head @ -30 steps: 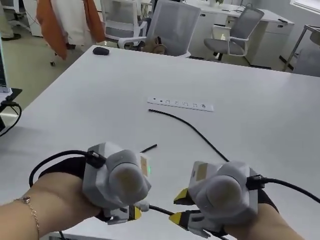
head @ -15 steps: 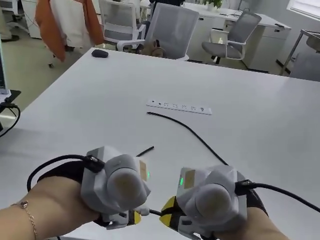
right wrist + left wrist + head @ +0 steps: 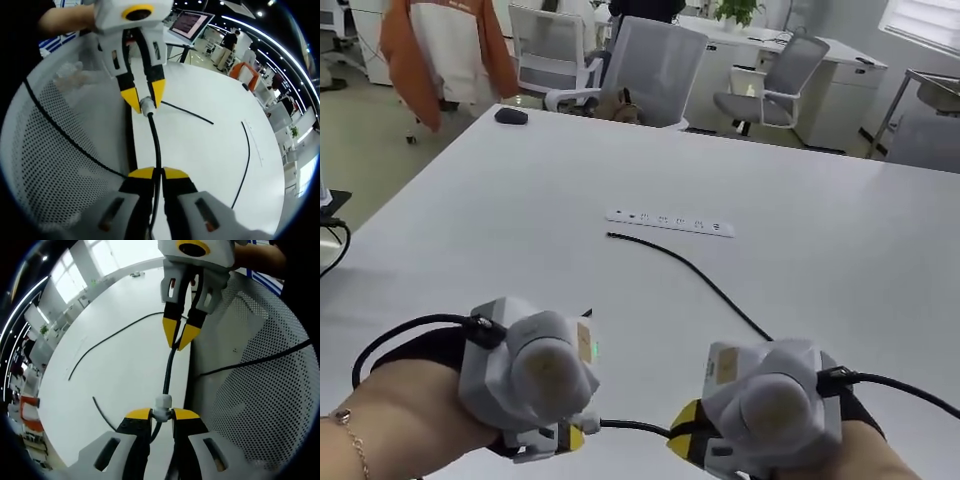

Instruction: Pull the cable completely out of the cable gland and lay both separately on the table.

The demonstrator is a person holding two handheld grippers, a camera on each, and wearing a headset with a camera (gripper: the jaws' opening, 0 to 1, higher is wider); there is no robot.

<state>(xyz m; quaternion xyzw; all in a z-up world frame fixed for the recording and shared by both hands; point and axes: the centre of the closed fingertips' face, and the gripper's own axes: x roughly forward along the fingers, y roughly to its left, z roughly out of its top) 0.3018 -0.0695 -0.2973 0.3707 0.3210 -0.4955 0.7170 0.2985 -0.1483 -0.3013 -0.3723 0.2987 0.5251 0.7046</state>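
the left gripper (image 3: 161, 416) is clamped on the white cable gland (image 3: 162, 406), which sits between its yellow tips. from the gland the black cable (image 3: 169, 371) runs toward 12 o'clock in the left gripper view into the right gripper (image 3: 179, 341), whose jaws are pinched narrow around it. in the head view both hang at 6 o'clock, over the near edge of the table (image 3: 520, 200).

No legible text or markings

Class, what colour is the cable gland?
White; the cable gland shows clearest in the left gripper view.
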